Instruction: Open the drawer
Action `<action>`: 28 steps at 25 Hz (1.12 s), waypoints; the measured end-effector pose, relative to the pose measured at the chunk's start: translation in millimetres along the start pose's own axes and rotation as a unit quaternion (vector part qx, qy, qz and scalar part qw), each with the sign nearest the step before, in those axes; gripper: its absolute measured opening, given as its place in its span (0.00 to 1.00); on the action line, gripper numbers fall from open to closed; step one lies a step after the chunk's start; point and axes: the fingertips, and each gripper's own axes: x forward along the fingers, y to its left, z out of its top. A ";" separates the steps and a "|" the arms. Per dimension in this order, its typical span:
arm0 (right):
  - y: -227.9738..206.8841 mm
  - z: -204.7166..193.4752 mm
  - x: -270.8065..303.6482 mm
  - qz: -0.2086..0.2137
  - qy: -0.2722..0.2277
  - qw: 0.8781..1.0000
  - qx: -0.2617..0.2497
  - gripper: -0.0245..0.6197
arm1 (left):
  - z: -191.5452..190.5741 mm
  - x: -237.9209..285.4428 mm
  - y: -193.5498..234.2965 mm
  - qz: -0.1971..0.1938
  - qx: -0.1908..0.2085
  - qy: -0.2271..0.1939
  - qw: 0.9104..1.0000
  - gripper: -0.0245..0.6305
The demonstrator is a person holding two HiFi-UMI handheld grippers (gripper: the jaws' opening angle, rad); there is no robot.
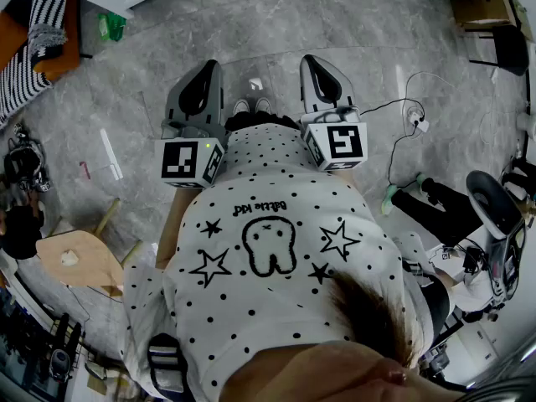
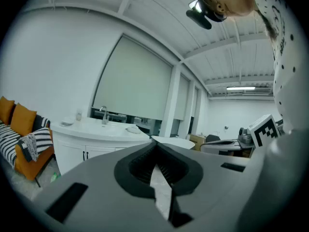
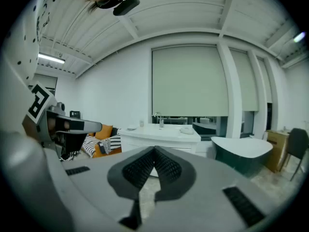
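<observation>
Head view: left gripper (image 1: 209, 65), right gripper (image 1: 310, 60) both clenched, empty; open grey floor (image 1: 276, 23) ahead.

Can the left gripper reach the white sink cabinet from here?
Probably not yet. The left gripper, fingers together and empty, is held by the person's body, and the sink cabinet stands across open floor. Nothing seems to block the way.

Sofa (image 2: 21, 141) left of sink counter (image 2: 99, 132)

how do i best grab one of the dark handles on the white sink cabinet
Take the dark handle at its middle, probably coming straight at the cabinet front, jaws either side: it looks like a slim upright bar, though small here.
</observation>
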 end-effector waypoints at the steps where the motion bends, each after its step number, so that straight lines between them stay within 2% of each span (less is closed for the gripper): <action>1: 0.9 -0.5 0.1 0.001 0.000 1.000 0.000 0.06 | 0.3 -0.7 0.2 0.001 0.000 0.000 1.000 0.05; 23: 7.7 2.5 -1.1 0.008 -0.009 1.000 -0.007 0.06 | 6.7 -4.3 0.2 -0.002 -0.005 -0.009 1.000 0.05; 28: -15.0 -0.5 -15.5 0.010 -0.012 1.000 -0.007 0.06 | 5.7 4.6 -27.0 -0.001 -0.002 -0.009 1.000 0.05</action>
